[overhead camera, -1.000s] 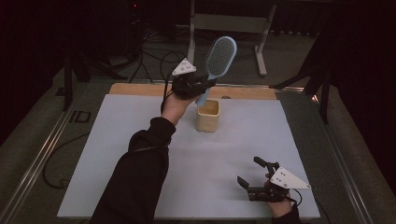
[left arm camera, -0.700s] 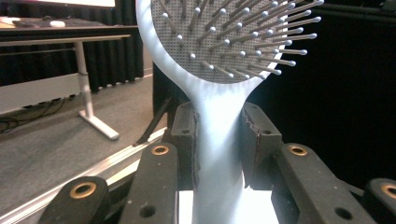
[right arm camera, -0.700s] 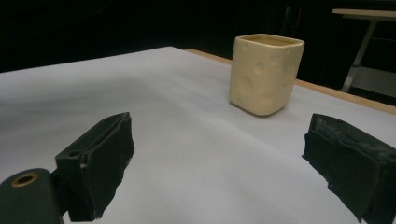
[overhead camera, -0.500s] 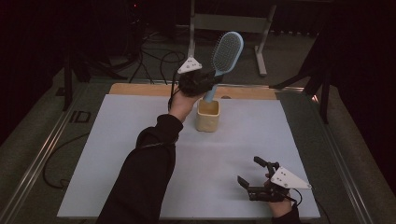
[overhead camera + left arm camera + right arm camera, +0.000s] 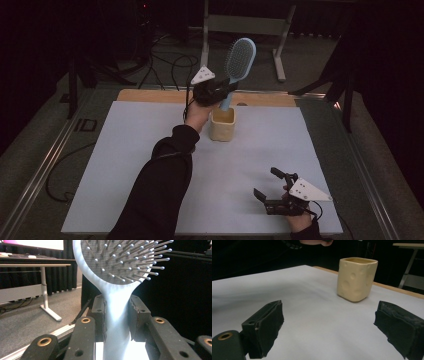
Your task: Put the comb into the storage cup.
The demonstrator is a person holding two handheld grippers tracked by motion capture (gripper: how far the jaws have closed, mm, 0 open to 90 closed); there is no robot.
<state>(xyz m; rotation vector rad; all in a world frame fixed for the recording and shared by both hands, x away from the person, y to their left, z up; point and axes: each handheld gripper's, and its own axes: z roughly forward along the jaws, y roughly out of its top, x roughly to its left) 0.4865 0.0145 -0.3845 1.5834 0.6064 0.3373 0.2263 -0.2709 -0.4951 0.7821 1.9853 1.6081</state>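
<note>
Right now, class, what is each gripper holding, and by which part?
Left gripper: the light blue hairbrush, held by its handle's neck. Right gripper: nothing.

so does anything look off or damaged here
One thing: the black pads of the left claw, which grips the blue hairbrush by its neck, look frayed and chipped along their inner edges. Otherwise nothing stands out: the cream cup stands upright on the white table, nothing spilled.
</note>
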